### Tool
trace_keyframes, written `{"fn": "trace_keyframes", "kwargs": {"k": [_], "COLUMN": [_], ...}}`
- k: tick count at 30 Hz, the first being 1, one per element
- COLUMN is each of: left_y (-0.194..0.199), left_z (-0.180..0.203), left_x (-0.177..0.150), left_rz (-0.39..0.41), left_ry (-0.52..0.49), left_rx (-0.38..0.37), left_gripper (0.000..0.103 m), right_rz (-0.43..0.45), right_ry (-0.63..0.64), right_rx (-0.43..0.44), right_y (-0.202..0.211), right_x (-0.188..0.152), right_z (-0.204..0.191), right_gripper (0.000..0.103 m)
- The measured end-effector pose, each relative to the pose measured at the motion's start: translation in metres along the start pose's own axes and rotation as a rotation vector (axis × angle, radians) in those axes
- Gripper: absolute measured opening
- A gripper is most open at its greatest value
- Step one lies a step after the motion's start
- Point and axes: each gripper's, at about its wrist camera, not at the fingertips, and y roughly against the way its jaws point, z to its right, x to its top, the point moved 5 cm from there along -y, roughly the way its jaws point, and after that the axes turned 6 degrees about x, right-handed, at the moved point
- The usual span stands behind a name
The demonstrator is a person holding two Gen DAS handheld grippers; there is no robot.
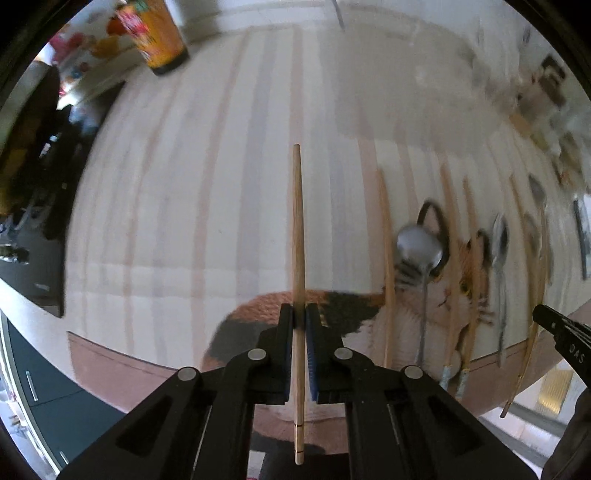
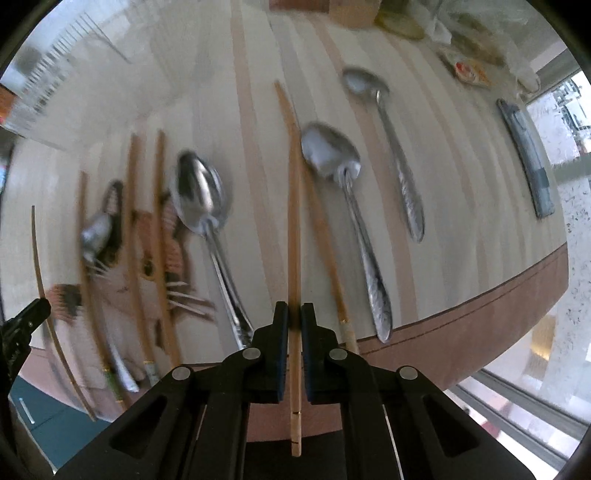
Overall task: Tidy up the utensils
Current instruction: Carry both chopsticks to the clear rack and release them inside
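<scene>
Left wrist view: our left gripper (image 1: pixel 300 325) clamps a chopstick (image 1: pixel 298 258) pointing to 12 o'clock. Our right gripper (image 2: pixel 294 321) pinches another chopstick (image 2: pixel 294 251); blurred spoons (image 2: pixel 201 195), apparently four, lie alongside.

I'm at a home dining table (image 1: pixel 221 166) with a striped cat-print cloth, spoons (image 2: pixel 201 199) and chopsticks (image 2: pixel 162 240) laid out, window (image 2: pixel 554 129) right, toys (image 1: pixel 92 44) far left.

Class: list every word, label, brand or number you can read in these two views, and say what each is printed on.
"OAS": white letters on the right gripper body, cut off at the frame edge.
Orange carton: red printing, too blurred to read.
Small packet: red mark, unreadable.
Nothing else legible.
</scene>
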Motion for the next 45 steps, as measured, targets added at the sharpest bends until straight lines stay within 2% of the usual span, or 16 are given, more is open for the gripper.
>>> {"fn": "trace_keyframes", "kwargs": {"k": [7,12,15,19,23,26,30,33,36,38,39,40,41,42,43,45], "left_y": [0.079,0.140,0.149,0.139,0.112,0.086,0.056,0.042,0.042,0.047,0.051,0.055,0.059,0.065,0.072,0.080], "left_z": [-0.013,-0.008,-0.003,0.008,0.012,0.014,0.023,0.023,0.021,0.014,0.010,0.007,0.005,0.002,-0.001,-0.006], "left_x": [0.041,0.099,0.137,0.191,0.232,0.253,0.272,0.275,0.275,0.271,0.267,0.264,0.261,0.256,0.250,0.241], "left_rz": [0.130,0.211,0.211,0.180,0.125,0.070,-0.022,-0.055,-0.040,-0.009,0.014,0.040,0.069,0.105,0.147,0.209], "left_ry": [0.052,0.076,0.103,0.121,0.125,0.129,0.107,0.092,0.093,0.095,0.096,0.098,0.098,0.099,0.099,0.104], "left_rx": [-0.014,-0.098,-0.160,-0.213,-0.221,-0.223,-0.261,-0.212,-0.186,-0.152,-0.130,-0.111,-0.089,-0.064,-0.042,-0.008], "left_gripper": [0.004,0.004,0.004,0.004,0.004,0.004,0.005,0.006,0.007,0.012,0.019,0.032,0.041,0.061,0.076,0.090], "right_rz": [0.118,0.235,0.268,0.277,0.220,0.184,0.138,0.090,0.009,0.009,0.017,0.028,0.043,0.059,0.074,0.108], "right_ry": [0.027,0.057,0.076,0.098,0.088,0.084,0.092,0.109,0.114,0.112,0.107,0.103,0.102,0.103,0.105,0.112], "right_rx": [0.124,0.255,0.334,0.411,0.446,0.441,0.409,0.380,0.358,0.356,0.357,0.355,0.351,0.341,0.327,0.306], "right_y": [0.064,0.128,0.151,0.164,0.141,0.125,0.094,0.073,0.052,0.050,0.052,0.055,0.058,0.062,0.066,0.074], "right_x": [0.027,0.073,0.101,0.158,0.217,0.246,0.268,0.281,0.286,0.283,0.282,0.279,0.277,0.275,0.271,0.262], "right_z": [-0.015,-0.022,-0.034,-0.057,-0.082,-0.097,-0.108,-0.118,-0.125,-0.123,-0.121,-0.118,-0.115,-0.112,-0.108,-0.099], "right_gripper": [0.007,0.007,0.007,0.007,0.007,0.007,0.007,0.007,0.010,0.017,0.026,0.033,0.034,0.036,0.040,0.045]}}
